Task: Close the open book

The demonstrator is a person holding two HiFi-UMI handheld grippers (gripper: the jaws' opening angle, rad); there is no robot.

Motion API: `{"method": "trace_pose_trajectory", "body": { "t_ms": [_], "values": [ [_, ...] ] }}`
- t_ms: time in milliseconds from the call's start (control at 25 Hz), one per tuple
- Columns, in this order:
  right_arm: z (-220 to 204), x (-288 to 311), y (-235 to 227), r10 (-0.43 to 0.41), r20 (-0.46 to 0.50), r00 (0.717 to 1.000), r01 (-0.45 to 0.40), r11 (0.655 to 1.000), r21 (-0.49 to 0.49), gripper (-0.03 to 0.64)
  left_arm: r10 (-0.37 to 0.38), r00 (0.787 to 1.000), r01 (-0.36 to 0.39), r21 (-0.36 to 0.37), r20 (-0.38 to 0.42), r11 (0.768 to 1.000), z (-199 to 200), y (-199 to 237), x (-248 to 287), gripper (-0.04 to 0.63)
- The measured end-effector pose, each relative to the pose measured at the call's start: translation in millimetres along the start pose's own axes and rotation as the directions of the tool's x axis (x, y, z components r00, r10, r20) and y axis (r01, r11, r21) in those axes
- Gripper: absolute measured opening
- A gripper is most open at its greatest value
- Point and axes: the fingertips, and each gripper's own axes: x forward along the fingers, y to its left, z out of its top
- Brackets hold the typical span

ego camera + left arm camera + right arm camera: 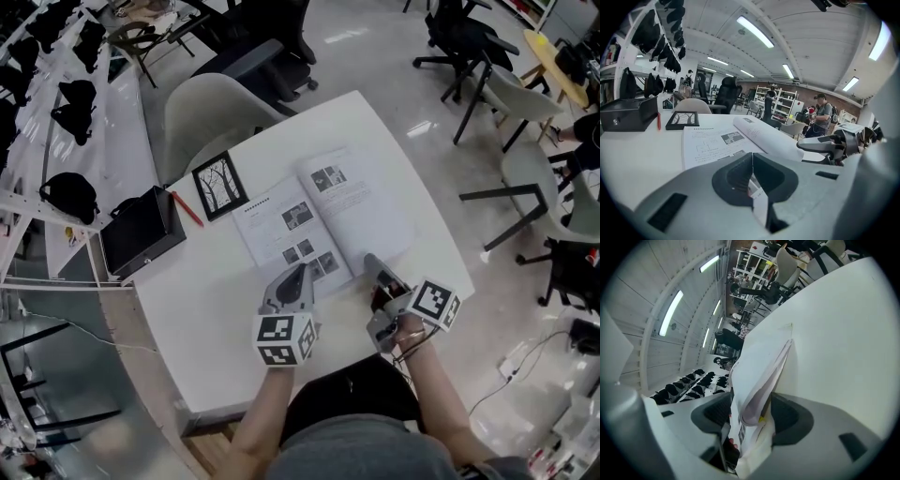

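**Book open on worktop, left jaws on a page, right jaws spread**

Head view: book (309, 217) lay open and flat mid-worktop (211, 305), spine running away from the person. Left gripper (300, 274) sat at the near edge of the left page, close to the spine. Right gripper (373, 262) was at the near edge of the right page. Both marker cubes were just off the book, towards the person. Frame (219, 185), red pen (187, 208) and black box (141, 232) sat left of the book, all apart from it. Chair (211, 117) stood at the far side.

Left gripper view: left gripper (752, 157) jaws were pressed together, pinching a thin printed sliver of page. Book (717, 143) spread ahead, left page flat, right page bulging up at the spine. Right gripper (825, 145) was visible at the right, beside that bulge. Frame (682, 120), pen (658, 121) and box (626, 115) were further back on the left. A person (822, 115) stood in the background.

Right gripper view: right gripper (752, 411) jaws were spread wide. A sheaf of pages (759, 366) stood on edge between them, loose, with a gap on the left side. Couldn't tell if the right pad touched the sheaf. Bare worktop (834, 333) filled the right of the view.
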Motion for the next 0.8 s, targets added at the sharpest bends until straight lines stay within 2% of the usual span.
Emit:
{"method": "trace_pose_trajectory", "body": {
  "t_ms": [280, 480, 800],
  "values": [
    [4, 4, 4, 0.038, 0.0, 0.999, -0.038, 0.999, 0.005, 0.257, 0.027, 0.999, -0.027, -0.002, -0.019, 1.0, -3, 5, 2, 0.008],
    [4, 1, -1, 0.001, -0.004, 1.0, -0.001, 0.999, -0.036, 0.225, 0.044, 0.997, -0.043, 0.022, -0.056, 0.999, -9, 5, 5, 0.008],
    [5, -4, 3, 0.028, -0.009, 1.0, -0.029, 0.996, -0.086, 0.125, 0.062, 0.994, -0.059, 0.046, -0.09, 0.997, -14, 6, 10, 0.008]
  ]
}}
